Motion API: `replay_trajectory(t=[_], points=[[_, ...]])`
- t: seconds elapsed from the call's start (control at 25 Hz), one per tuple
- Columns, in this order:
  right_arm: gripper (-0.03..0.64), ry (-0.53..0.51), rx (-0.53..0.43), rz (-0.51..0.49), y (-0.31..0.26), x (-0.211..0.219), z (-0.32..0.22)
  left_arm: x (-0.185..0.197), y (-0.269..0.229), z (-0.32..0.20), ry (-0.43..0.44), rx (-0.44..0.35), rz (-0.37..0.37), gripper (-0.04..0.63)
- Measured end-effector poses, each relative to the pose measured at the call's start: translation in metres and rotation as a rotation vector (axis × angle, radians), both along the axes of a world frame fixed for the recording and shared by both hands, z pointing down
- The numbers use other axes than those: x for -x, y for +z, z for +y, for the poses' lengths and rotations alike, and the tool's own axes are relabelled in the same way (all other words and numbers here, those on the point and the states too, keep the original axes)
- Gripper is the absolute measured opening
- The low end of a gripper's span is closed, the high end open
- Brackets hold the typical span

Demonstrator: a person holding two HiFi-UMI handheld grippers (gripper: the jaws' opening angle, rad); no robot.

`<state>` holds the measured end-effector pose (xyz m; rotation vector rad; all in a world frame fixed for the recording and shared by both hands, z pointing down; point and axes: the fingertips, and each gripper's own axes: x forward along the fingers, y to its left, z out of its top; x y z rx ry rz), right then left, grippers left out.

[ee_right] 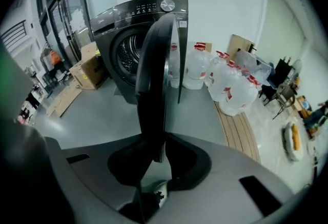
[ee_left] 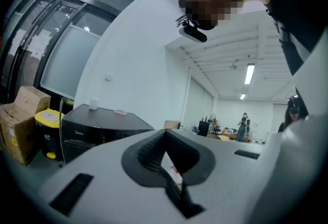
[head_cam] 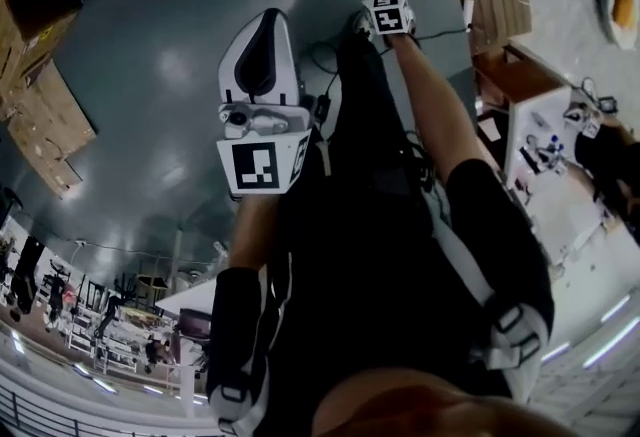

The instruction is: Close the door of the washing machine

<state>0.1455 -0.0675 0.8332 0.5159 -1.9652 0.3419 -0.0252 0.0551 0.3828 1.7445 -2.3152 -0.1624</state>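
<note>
Door (ee_right: 154, 59) is swung wide open off the washer (ee_right: 128, 18), seen edge-on. Right claw (ee_right: 158, 159) is clenched on its rim. Left claw (ee_left: 166, 164) is clenched on nothing, aimed elsewhere. My read: the door is stiff, fairly heavy and hinge-guided, with a smooth rim. Grip the rim far from the hinge, swing it in an arc, ease in at the latch.

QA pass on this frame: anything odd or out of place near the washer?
Only the door of the washing machine: it stands wide open, swung out edge-on, with the right gripper closed on its rim. Water jugs sit beside the machine; nothing looks spilled or damaged.
</note>
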Motion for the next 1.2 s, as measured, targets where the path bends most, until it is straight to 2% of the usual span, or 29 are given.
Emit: replay_trajectory(t=[0.16,0.36,0.52,0.72,0.96,1.2], points=[[0.059,0.094,0.029,0.009,0.003,0.021,0.032,0.028,0.003,0.032,0.033,-0.009,0.025,0.005],[0.061,0.133,0.017,0.027,0.007,0.045,0.055,0.06,0.0,0.057,0.062,-0.013,0.017,0.005],[0.063,0.173,0.053,0.006,0.008,0.066,0.074,0.084,-0.005,0.068,0.063,-0.026,0.009,0.005],[0.066,0.179,0.064,0.016,0.01,0.07,0.081,0.085,-0.001,0.067,0.063,-0.021,-0.009,0.005],[0.064,0.232,0.041,-0.011,0.007,0.069,0.084,0.086,0.005,0.057,0.011,-0.003,-0.019,0.005],[0.066,0.224,0.04,-0.046,0.003,0.078,0.088,0.093,0.014,0.051,-0.023,0.028,-0.053,0.005]])
